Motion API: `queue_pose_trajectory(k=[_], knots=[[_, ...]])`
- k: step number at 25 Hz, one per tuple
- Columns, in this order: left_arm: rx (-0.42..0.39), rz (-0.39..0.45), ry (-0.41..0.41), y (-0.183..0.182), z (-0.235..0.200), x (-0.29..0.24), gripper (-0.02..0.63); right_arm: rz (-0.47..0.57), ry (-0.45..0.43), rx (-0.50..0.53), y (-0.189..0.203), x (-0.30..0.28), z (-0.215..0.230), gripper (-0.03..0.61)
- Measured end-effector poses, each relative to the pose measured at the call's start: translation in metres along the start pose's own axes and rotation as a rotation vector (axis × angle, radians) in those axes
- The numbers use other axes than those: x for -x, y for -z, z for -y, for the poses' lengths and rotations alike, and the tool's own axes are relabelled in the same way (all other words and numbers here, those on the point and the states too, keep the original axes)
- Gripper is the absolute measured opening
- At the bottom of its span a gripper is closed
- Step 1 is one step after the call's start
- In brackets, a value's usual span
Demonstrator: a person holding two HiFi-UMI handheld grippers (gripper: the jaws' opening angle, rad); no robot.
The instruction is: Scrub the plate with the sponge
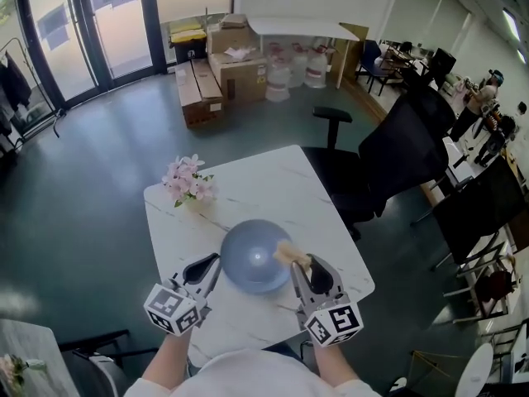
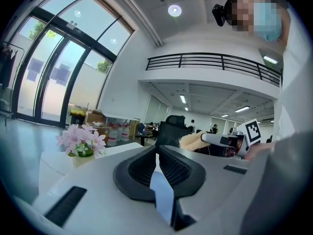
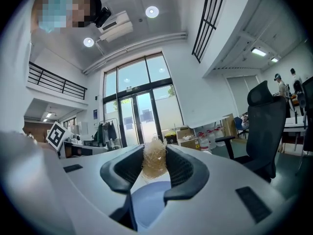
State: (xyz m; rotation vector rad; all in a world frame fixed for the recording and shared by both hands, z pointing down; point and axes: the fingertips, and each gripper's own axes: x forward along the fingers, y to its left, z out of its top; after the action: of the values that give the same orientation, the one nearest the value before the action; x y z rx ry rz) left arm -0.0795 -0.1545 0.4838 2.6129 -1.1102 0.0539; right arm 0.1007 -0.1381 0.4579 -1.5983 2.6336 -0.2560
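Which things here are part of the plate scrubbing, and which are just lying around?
In the job: plate, gripped at its rim by the left gripper; sponge, held in the right gripper.
Just about: flowers on the table; office chair; cardboard boxes.

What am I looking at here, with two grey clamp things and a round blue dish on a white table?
There is no robot: a person holds a two-jaw gripper in each hand. One picture comes from a camera on the person's head, looking down; the other two from cameras riding on each gripper. On the white marble table stand a round grey-blue plate and a bunch of pink flowers. The left gripper is shut on the plate's rim. The right gripper is shut on a tan fibrous sponge.
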Motion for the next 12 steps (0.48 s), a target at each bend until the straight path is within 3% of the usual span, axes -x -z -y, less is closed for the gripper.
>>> queue_pose_trajectory(k=[12], knots=[[0.07, -0.049, -0.049, 0.022, -0.027, -0.048, 0.046, -0.076, -0.056, -0.025, 0.019, -0.045, 0.03, 0.147]])
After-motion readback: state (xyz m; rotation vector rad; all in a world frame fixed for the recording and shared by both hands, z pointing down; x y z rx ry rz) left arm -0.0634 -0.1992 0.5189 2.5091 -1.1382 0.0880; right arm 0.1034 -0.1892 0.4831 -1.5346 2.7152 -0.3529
